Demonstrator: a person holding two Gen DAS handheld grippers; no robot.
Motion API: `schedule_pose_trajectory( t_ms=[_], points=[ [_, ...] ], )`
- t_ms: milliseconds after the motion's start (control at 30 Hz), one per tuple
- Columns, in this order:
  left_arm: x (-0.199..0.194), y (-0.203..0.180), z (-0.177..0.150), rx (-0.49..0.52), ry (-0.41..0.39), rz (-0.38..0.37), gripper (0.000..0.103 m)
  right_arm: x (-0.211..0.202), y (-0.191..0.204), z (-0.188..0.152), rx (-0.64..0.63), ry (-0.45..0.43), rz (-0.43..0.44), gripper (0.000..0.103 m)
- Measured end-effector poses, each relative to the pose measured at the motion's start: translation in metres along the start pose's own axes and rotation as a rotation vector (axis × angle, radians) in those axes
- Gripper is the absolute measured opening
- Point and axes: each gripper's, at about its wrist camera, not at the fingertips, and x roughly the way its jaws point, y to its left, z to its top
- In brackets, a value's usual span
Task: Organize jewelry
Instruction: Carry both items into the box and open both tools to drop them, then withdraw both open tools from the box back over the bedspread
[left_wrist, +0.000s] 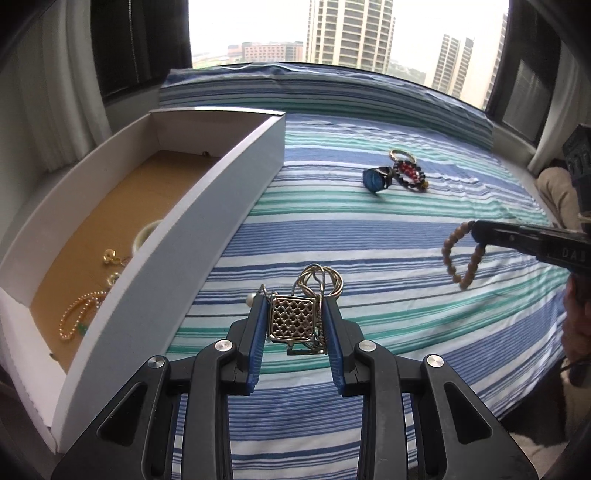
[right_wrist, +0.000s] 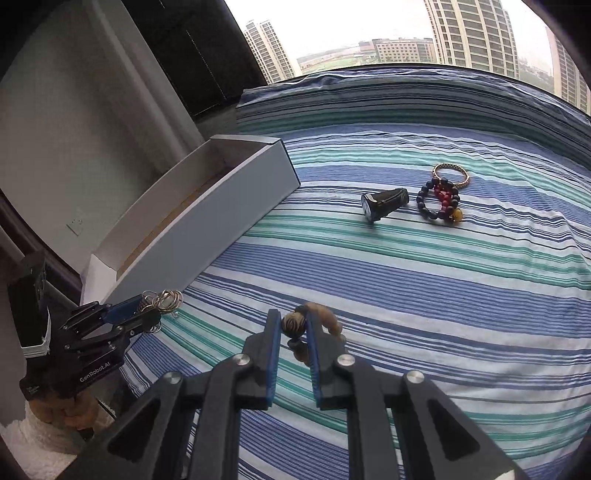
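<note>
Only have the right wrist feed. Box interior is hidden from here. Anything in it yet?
Observer: Yes. The left wrist view shows a gold bead strand on the brown floor of the box, with small gold pieces further in.
Operator: What exactly is the left gripper clamping? I see only wire loops.
Observer: The left gripper is shut on a square lattice pendant, its silver chain coiled above the fingertips.
Operator: And my bracelet, is it all in the grip?
Observer: No. The right gripper pinches one end; the rest of the wooden bead bracelet hangs in a loop below it.
</note>
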Motion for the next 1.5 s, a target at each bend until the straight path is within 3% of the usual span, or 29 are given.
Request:
schedule_pose_trajectory(
  t_ms=[167, 333, 433, 567, 767, 967, 1133, 1200, 1233, 1267, 1300, 1400, 1500],
  points=[
    [-0.046, 0.024, 0.024, -0.058, -0.052, -0.089, 0.029, 0.001, 0.032, 0.022, -0.071, 0.001, 0.033, 0.014],
    [-0.088, 0.071, 0.053, -0.122, -0.121, -0.062, 0.029, 0.004, 0.082, 0.062, -0.166, -0.03, 0.096, 0.014],
    [-0.093, 0.103, 0.069, -0.164, -0.133, 0.008, 0.029, 0.009, 0.117, 0.089, -0.219, -0.06, 0.136, 0.014],
    [-0.071, 0.144, 0.088, -0.241, -0.114, 0.073, 0.029, 0.026, 0.159, 0.126, -0.289, -0.088, 0.177, 0.014],
    [-0.003, 0.196, 0.107, -0.358, -0.037, 0.121, 0.029, 0.092, 0.197, 0.165, -0.347, -0.05, 0.181, 0.014],
    [0.052, 0.217, 0.107, -0.404, 0.041, 0.137, 0.029, 0.162, 0.207, 0.183, -0.371, 0.038, 0.086, 0.014],
    [0.074, 0.221, 0.105, -0.394, 0.066, 0.187, 0.028, 0.196, 0.198, 0.191, -0.362, 0.043, -0.01, 0.016],
    [0.079, 0.221, 0.105, -0.399, 0.065, 0.213, 0.04, 0.201, 0.191, 0.194, -0.337, 0.017, -0.03, 0.019],
    [0.079, 0.222, 0.104, -0.409, 0.064, 0.217, 0.058, 0.202, 0.188, 0.195, -0.324, 0.009, -0.037, 0.036],
    [0.077, 0.223, 0.103, -0.417, 0.051, 0.216, 0.065, 0.203, 0.184, 0.196, -0.305, 0.003, -0.035, 0.046],
    [0.073, 0.222, 0.103, -0.416, 0.038, 0.215, 0.065, 0.199, 0.18, 0.196, -0.281, -0.006, -0.024, 0.054],
    [0.058, 0.215, 0.101, -0.386, 0.013, 0.216, 0.067, 0.179, 0.167, 0.192, -0.238, -0.042, -0.003, 0.054],
    [0.035, 0.196, 0.094, -0.346, -0.029, 0.193, 0.075, 0.153, 0.151, 0.175, -0.23, -0.075, -0.02, 0.054]
  ],
)
